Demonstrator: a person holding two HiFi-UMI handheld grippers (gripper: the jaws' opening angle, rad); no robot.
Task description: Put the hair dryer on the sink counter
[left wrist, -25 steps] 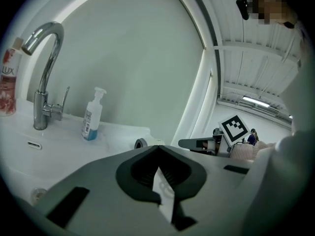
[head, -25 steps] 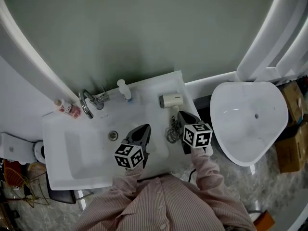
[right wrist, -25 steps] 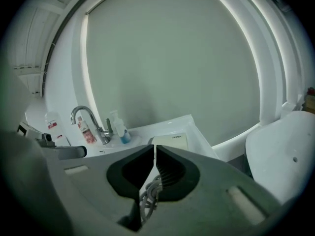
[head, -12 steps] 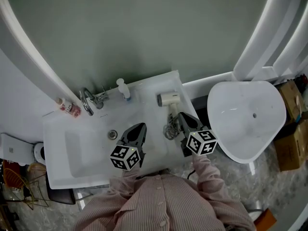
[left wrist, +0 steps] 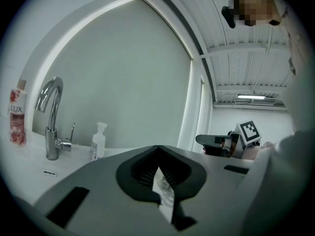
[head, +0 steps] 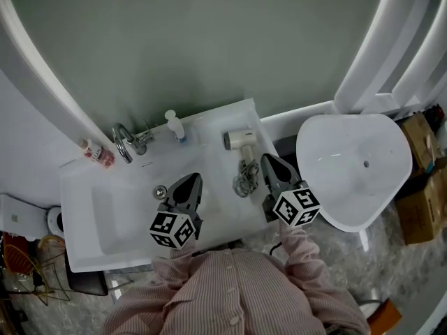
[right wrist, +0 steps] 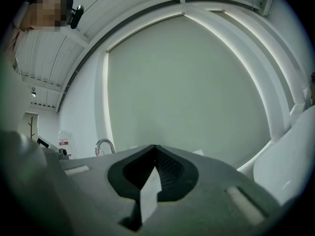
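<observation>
Whereas a second ago the right tool [head: 269, 162] was tipped down over the cord [head: 244, 178], it is now lifted and drawn back toward the lower edge of the head view, and only the grey-green wall is seen past its jaws. The left tool [head: 188, 182] has likewise been pulled back, lower and further left in the frame. The jaws of both tools are seen pressed together at the tips, with nothing gripped between them.

The hair dryer [head: 239, 139] is left lying on its side on the bench [head: 222, 204], right of centre in the frame and clear of both tools, with its cord heaped just below it. It thus lies as the task asks, and the withdrawal is judged to mean little or nothing remains.

The dryer is a stubby barrel of pale, smooth plastic. The cord is dark, thin and loosely looped. The bench is glossy white, moulded in one piece with a rounded basin [head: 112, 215]. A curved chrome tap [head: 123, 145] and a slim pump bottle [head: 174, 126] stand at its upper edge.
</observation>
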